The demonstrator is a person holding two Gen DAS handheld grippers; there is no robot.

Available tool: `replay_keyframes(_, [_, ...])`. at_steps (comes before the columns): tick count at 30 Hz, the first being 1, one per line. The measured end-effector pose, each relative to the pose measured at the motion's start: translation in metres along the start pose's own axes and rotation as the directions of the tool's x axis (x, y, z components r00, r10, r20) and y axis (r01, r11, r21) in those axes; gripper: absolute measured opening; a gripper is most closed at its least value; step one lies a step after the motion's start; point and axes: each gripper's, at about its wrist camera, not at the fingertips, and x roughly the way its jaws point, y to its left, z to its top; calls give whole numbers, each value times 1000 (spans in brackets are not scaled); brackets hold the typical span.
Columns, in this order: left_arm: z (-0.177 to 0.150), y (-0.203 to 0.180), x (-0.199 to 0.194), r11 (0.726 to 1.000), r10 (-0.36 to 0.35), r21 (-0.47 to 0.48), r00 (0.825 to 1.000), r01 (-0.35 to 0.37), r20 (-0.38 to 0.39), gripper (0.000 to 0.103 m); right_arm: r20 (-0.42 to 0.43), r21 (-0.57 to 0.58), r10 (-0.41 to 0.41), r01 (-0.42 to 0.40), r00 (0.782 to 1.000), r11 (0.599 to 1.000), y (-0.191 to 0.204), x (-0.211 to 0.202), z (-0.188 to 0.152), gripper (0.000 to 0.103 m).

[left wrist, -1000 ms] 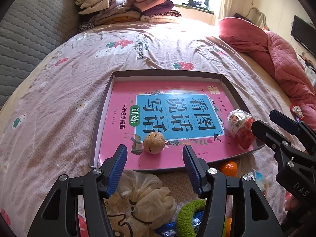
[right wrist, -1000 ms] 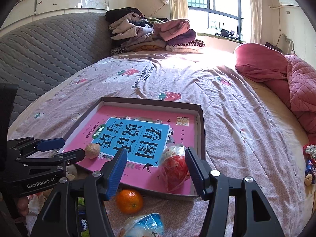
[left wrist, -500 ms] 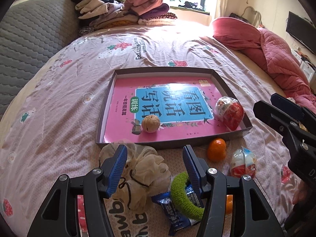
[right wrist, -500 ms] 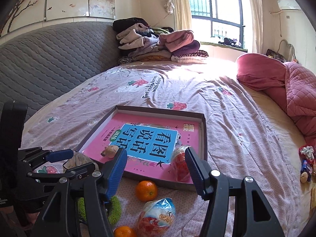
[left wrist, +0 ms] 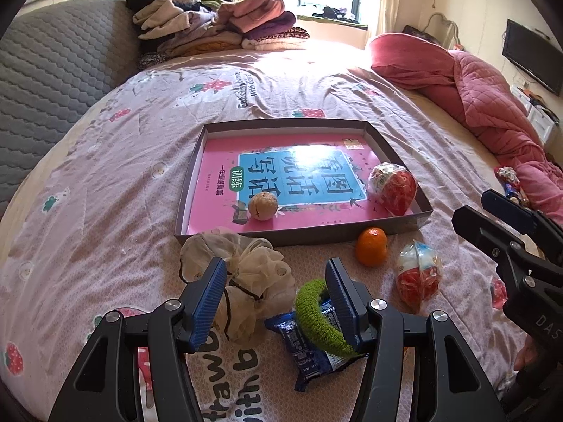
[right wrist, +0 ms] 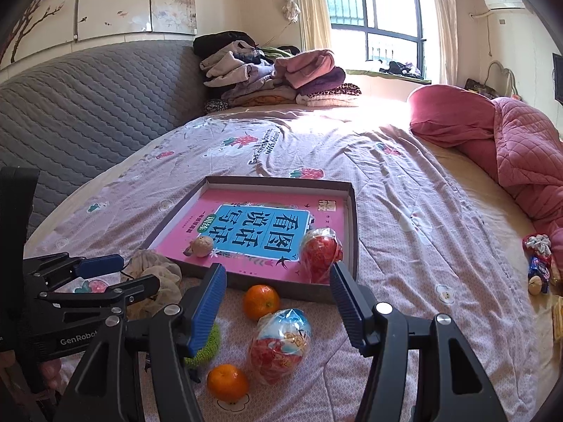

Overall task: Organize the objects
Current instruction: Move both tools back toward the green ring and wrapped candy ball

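- Your landmark is the tray [left wrist: 392, 227], a shallow dark box lying flat on the bed [left wrist: 105, 183], with a pink book [left wrist: 218, 161] covering its floor.
- On the book, by the tray's near wall, sits a walnut [left wrist: 264, 205]; in the tray's near right corner lies a wrapped red egg [left wrist: 394, 187].
- Just outside the near wall, touching or nearly touching it, rests an orange [left wrist: 371, 247].
- Right of that orange and nearer you lies a second wrapped egg [left wrist: 418, 277], blue-and-white above, red below.
- A second orange [right wrist: 227, 382] lies nearer still, just beside that egg.
- Off the tray's near left corner sits a cream scrunchie [left wrist: 246, 274], touching the wall there.
- Nearer you than the scrunchie are a green ring [left wrist: 318, 320] and, under it, a blue packet [left wrist: 306, 351].
- Your left gripper [left wrist: 274, 302] hangs above scrunchie and ring, fingers spread and pinching nothing.
- Your right gripper [right wrist: 278, 302] hangs on the near side of the tray above the first orange and the second egg, fingers spread, empty.
- Far beyond the tray, a clothes pile [left wrist: 218, 24] sits at the bed's head, and a red quilt [left wrist: 485, 95] lies to the right.
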Motion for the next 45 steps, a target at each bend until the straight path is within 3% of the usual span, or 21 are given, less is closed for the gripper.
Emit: replay_keyframes(45, [-53,-28,-19,997,3,71,999,0,-41,60,-47,27,-39,40,998,999,0,-29,-45,61])
